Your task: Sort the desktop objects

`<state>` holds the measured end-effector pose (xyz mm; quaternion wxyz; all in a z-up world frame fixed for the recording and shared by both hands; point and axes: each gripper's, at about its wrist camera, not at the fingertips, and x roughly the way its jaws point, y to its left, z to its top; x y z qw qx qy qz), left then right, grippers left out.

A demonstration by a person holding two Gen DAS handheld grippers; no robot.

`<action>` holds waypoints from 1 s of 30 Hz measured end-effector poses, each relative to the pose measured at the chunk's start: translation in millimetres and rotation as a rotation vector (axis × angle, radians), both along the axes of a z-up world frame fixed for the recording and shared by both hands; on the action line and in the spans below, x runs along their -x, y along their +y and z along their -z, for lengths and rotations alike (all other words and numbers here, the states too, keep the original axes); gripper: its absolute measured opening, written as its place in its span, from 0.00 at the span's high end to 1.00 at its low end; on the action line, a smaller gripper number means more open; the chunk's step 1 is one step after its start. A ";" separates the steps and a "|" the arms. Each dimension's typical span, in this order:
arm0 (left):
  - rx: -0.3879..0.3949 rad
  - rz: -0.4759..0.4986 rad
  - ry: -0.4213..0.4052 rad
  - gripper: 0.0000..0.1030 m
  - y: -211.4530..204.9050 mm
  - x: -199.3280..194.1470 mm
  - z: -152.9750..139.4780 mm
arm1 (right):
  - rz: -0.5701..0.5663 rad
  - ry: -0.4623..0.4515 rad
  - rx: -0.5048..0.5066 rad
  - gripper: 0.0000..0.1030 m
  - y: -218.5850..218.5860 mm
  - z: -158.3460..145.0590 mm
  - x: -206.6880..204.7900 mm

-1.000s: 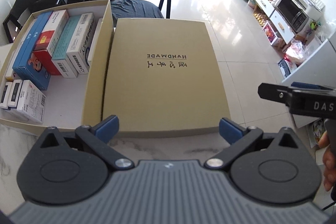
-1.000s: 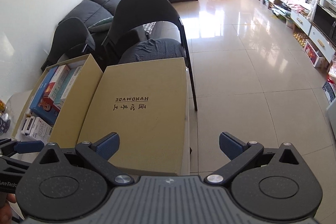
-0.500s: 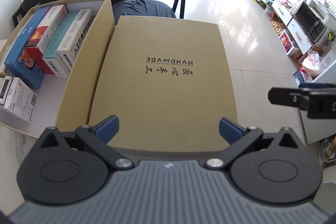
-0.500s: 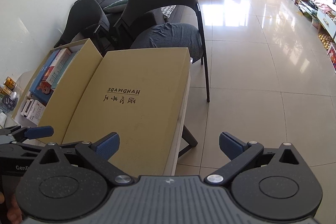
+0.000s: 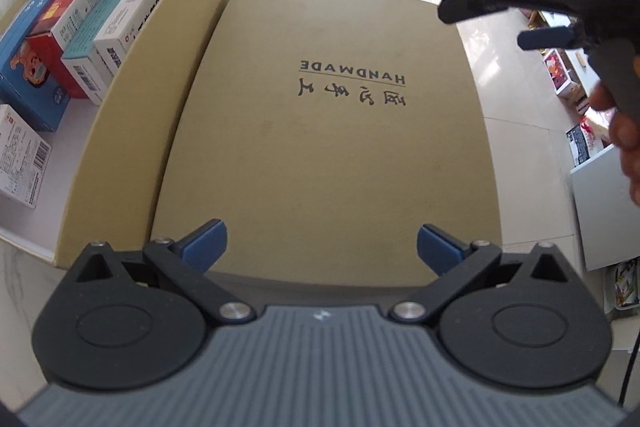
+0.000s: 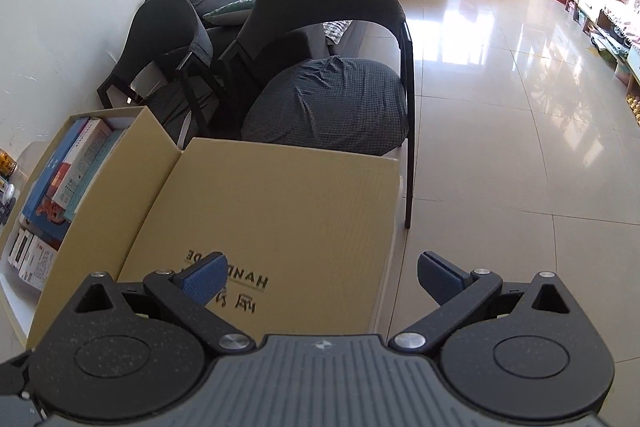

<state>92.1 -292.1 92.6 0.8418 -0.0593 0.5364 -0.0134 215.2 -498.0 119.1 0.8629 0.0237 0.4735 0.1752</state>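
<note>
So at about 9 o'clock there's the open tan cardboard box (image 5: 76, 219) on the pale marbled surface (image 5: 20, 291), with the small packaged cartons (image 5: 100, 23) lying inside it, lined up neatly. I count roughly six or seven; a couple are cut off at the edge. Just beside it, dead centre, the flat tan "HANDMADE" lid (image 5: 328, 147) lies off the box. Could be packed and waiting to be closed, or freshly opened, can't say. Left gripper (image 5: 320, 247) has its jaws spread wide, holding nothing. Right gripper (image 6: 320, 277) at 2 o'clock, same: spread, empty. One box, one lid, two black chairs (image 6: 332, 11) behind.
</note>
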 end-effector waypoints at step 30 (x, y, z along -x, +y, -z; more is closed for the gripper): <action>0.079 0.094 0.106 0.00 5.6 33.1 24.8 | -0.423 0.089 0.086 0.00 72.6 63.2 -115.6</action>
